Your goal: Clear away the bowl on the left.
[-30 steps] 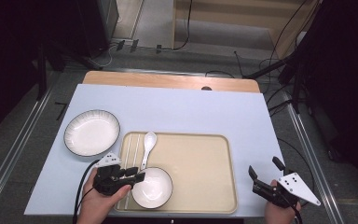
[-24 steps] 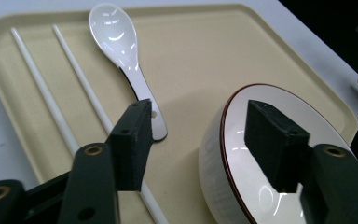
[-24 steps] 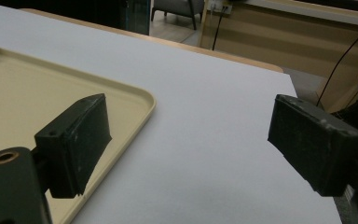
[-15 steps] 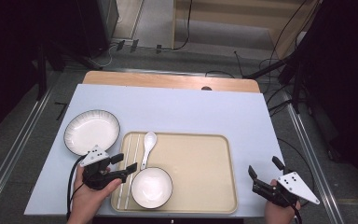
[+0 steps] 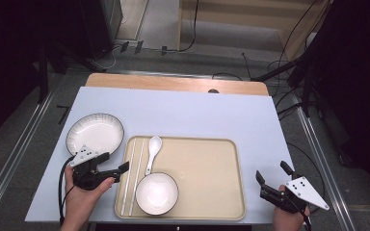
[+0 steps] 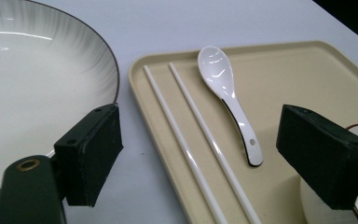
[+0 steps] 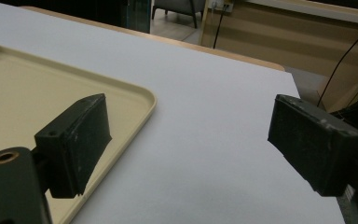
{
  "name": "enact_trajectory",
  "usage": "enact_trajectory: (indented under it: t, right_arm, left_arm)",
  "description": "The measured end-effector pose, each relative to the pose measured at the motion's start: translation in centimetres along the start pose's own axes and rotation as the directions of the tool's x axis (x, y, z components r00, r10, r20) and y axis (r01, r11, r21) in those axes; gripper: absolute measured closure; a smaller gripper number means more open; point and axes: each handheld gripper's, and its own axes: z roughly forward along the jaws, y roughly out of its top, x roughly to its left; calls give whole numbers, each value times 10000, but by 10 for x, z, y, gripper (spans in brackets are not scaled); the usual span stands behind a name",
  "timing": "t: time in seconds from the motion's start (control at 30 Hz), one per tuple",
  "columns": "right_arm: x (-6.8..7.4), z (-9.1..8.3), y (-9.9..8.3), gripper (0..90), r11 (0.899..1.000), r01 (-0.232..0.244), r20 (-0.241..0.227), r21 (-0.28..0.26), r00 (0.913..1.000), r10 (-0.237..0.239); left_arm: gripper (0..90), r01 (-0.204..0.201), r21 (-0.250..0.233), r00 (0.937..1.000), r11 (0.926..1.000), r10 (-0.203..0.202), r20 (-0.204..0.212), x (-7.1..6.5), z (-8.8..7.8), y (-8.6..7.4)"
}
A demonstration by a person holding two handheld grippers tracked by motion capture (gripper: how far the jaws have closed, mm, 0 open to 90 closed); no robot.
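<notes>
A beige tray [image 5: 207,168] lies on the pale blue table and carries a white bowl [image 5: 156,193] at its near left, a white spoon [image 5: 151,151] and a pair of white chopsticks [image 5: 132,175] along its left side. My left gripper [image 5: 118,161] hovers just left of the tray, between it and the white plate [image 5: 95,134]. Its jaws have just been opening and nothing is between the pads. In the left gripper view the open left gripper [image 6: 200,135] frames the chopsticks [image 6: 191,140] and spoon [image 6: 228,98] lying beyond it. My right gripper [image 5: 270,170] is open at the table's near right corner.
The plate [image 6: 28,79] with its dark rim sits on the table close to the tray's left edge [image 6: 137,88]. In the right gripper view the right gripper [image 7: 191,135] faces bare tabletop beside the tray's corner [image 7: 140,100]. Cables run over the floor behind the table.
My left gripper has drawn back to the left, off the bowl's rim, with its jaws spread wider. The bowl stays on the tray. The right gripper has kept still.
</notes>
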Motion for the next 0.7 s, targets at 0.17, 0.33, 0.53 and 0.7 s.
enact_trajectory:
  t: [0.17,0.33,0.53,0.7]
  right_arm:
    - [-1,0,0,133,10000,-12,45,-46,10000,12]
    - [0,0,0,134,10000,23,27,-38,10000,-23]
    - [0,0,1,133,10000,30,18,-60,10000,-30]
    - [0,0,1,134,10000,28,20,-48,10000,-28]
  left_arm:
    - [61,-193,13,9998,9998,193,39,11,-5,1]
    - [29,-23,-82,10000,10000,22,-13,25,-9,2]
    - [19,226,-51,9989,9997,-228,-419,40,-12,3]
    - [16,322,-92,9967,9994,-328,-744,51,-15,4]
